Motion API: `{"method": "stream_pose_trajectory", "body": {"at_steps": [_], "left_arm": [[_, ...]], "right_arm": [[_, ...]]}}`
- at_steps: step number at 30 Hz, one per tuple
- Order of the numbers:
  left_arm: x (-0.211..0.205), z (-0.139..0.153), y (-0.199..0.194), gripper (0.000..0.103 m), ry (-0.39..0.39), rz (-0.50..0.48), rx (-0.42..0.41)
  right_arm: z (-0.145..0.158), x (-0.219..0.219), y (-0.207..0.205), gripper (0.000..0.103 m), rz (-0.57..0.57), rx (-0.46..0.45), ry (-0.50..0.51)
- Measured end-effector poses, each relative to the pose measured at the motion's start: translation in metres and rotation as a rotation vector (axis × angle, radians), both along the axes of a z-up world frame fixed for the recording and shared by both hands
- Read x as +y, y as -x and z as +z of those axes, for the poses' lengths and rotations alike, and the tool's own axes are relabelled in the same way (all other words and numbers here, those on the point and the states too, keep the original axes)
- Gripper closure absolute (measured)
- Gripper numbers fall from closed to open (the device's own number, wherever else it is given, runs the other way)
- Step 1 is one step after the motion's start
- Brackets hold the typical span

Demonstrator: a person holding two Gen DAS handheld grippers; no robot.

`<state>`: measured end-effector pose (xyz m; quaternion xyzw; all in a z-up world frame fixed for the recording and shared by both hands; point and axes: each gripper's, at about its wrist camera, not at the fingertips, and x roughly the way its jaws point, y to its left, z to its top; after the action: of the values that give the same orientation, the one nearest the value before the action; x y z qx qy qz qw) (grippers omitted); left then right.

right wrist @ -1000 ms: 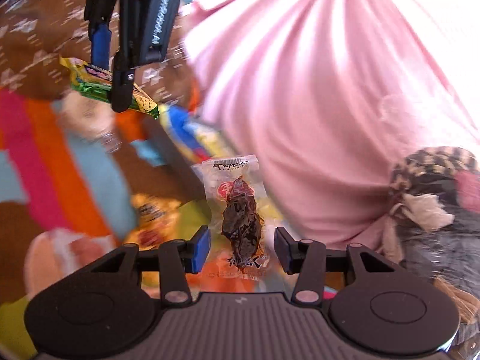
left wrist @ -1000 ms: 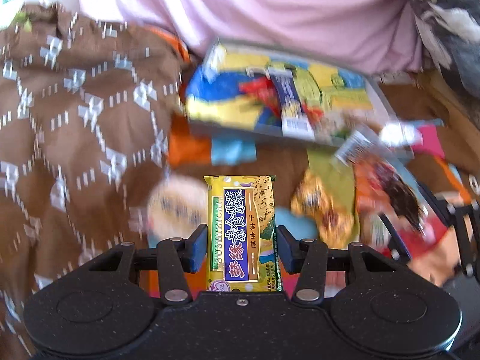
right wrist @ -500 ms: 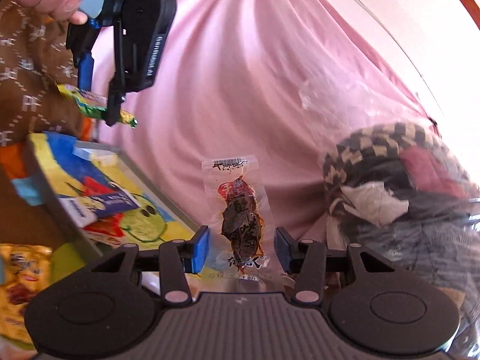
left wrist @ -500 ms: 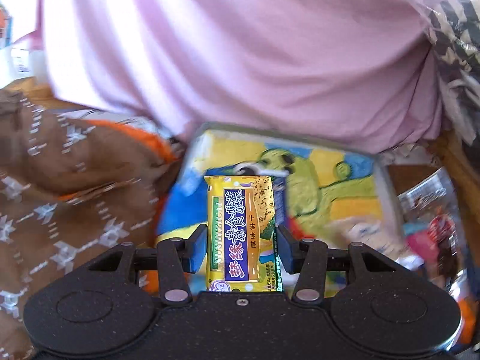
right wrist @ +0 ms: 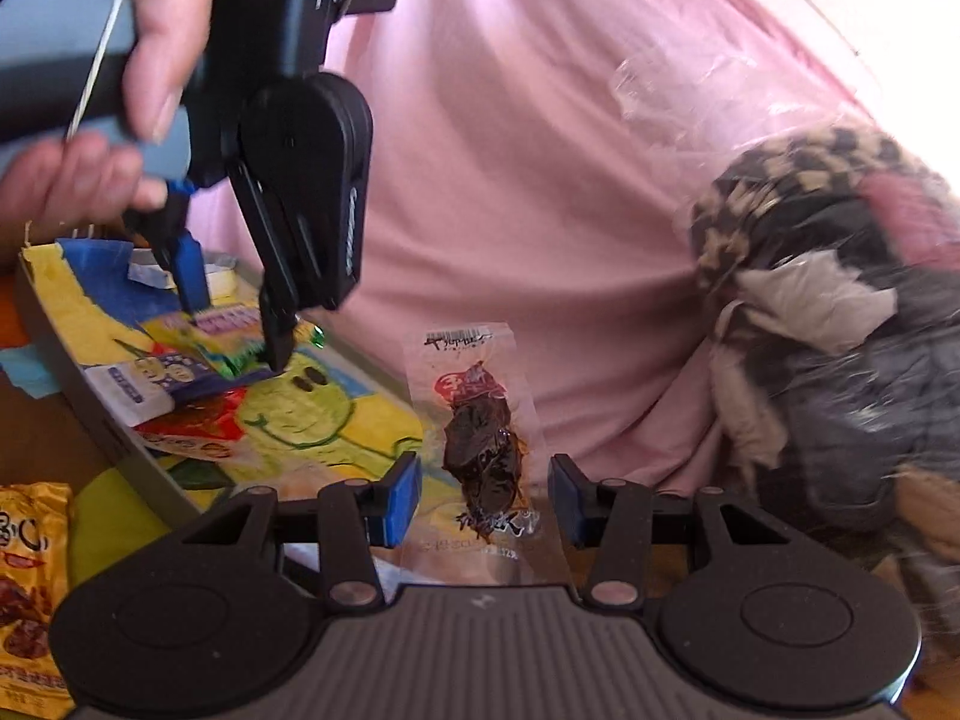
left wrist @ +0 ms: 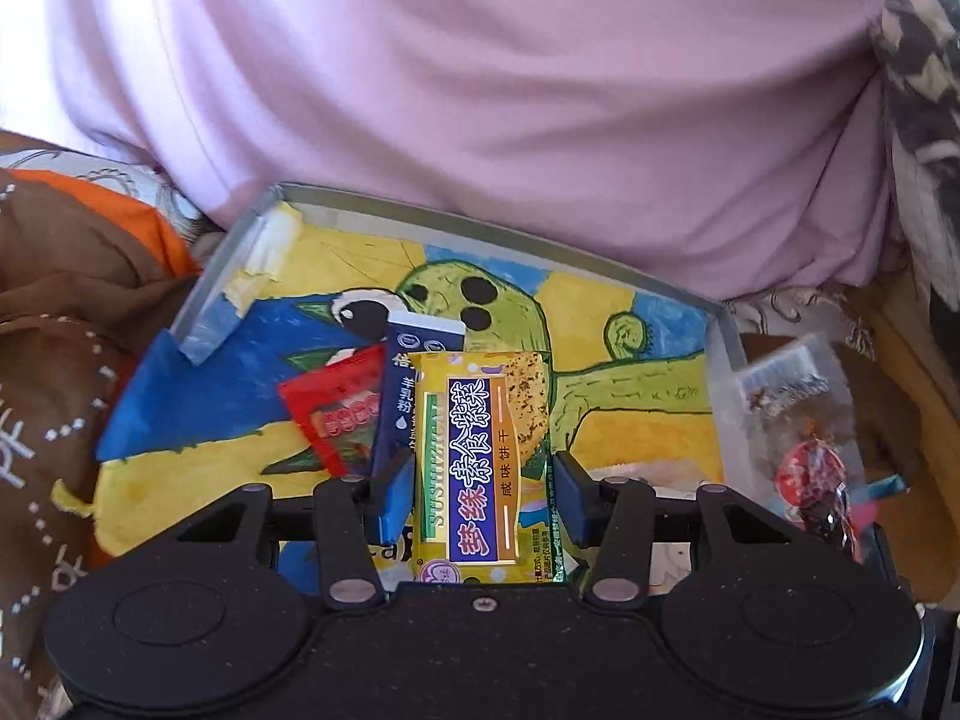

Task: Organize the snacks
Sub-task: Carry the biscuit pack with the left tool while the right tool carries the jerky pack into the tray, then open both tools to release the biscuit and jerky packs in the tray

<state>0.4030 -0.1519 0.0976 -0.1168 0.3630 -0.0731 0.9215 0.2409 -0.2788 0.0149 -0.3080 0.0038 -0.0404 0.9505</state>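
The orange snack bag [right wrist: 27, 594] is cut off by the left edge.

A: bg, left wrist view — pink fabric [left wrist: 480, 90] fills the upper frame, brown patterned cloth [left wrist: 48, 360] at left edge.

B: right wrist view — same pink fabric across the top, bagged checkered bundle [right wrist: 828, 276] at right. Bright daylight, upper right blown out.

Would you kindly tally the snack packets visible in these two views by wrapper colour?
Yellow biscuit packet: 1
Clear dried-meat packet: 1
Red sachet: 1
Blue-and-white sachet: 1
Orange packet: 1
Total: 5
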Motion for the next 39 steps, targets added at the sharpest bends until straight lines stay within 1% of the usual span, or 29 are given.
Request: {"method": "stream_pose_trajectory", "body": {"at_steps": [3,5,7,9,16,20,21,23,24,25,28,32,34,37,39], "left_arm": [[-0.002,-0.01,-0.004,0.053,-0.056,-0.036,-0.031],[-0.001,-0.017,-0.006,0.053,-0.072,-0.047,-0.028],[0.003,-0.023,-0.008,0.053,-0.065,-0.04,-0.016],[0.004,-0.025,-0.009,0.053,-0.066,-0.036,-0.02],[0.005,-0.026,-0.013,0.053,-0.07,-0.028,-0.031],[0.004,-0.025,-0.014,0.053,-0.074,-0.029,-0.031],[0.004,-0.024,-0.014,0.051,-0.071,-0.028,-0.033],[0.004,-0.023,-0.012,0.041,-0.078,-0.027,-0.041],[0.003,-0.023,-0.011,0.033,-0.082,-0.026,-0.043],[0.003,-0.023,-0.009,0.029,-0.085,-0.022,-0.046],[0.004,-0.023,-0.004,0.021,-0.087,-0.016,-0.048],[0.009,-0.017,0.003,0.017,-0.085,0.005,-0.068],[0.012,-0.011,0.01,0.013,-0.089,0.018,-0.087],[0.017,-0.003,0.024,0.008,-0.114,0.035,-0.113],[0.021,0.003,0.035,0.006,-0.114,0.034,-0.126]], "right_arm": [[-0.001,0.001,-0.004,0.052,0.024,0.026,-0.019],[-0.001,0.001,-0.006,0.052,0.032,0.038,-0.032],[-0.002,0.001,-0.008,0.052,0.04,0.048,-0.039],[-0.003,0.002,-0.01,0.051,0.044,0.059,-0.043],[-0.004,0.002,-0.013,0.052,0.05,0.066,-0.038],[-0.006,0.005,-0.011,0.051,0.05,0.063,-0.029],[-0.006,0.005,-0.011,0.048,0.05,0.062,-0.029],[-0.006,0.005,-0.01,0.041,0.045,0.053,-0.026],[-0.005,0.005,-0.01,0.035,0.044,0.049,-0.025],[-0.005,0.006,-0.009,0.029,0.044,0.044,-0.024],[-0.003,0.005,-0.006,0.017,0.047,0.021,-0.013],[0.0,0.008,-0.001,0.01,0.047,-0.001,0.008],[0.003,0.01,0.005,0.004,0.049,-0.016,0.015],[0.006,0.014,0.014,0.001,0.062,-0.044,0.039],[0.009,0.017,0.021,0.0,0.071,-0.058,0.053]]}}
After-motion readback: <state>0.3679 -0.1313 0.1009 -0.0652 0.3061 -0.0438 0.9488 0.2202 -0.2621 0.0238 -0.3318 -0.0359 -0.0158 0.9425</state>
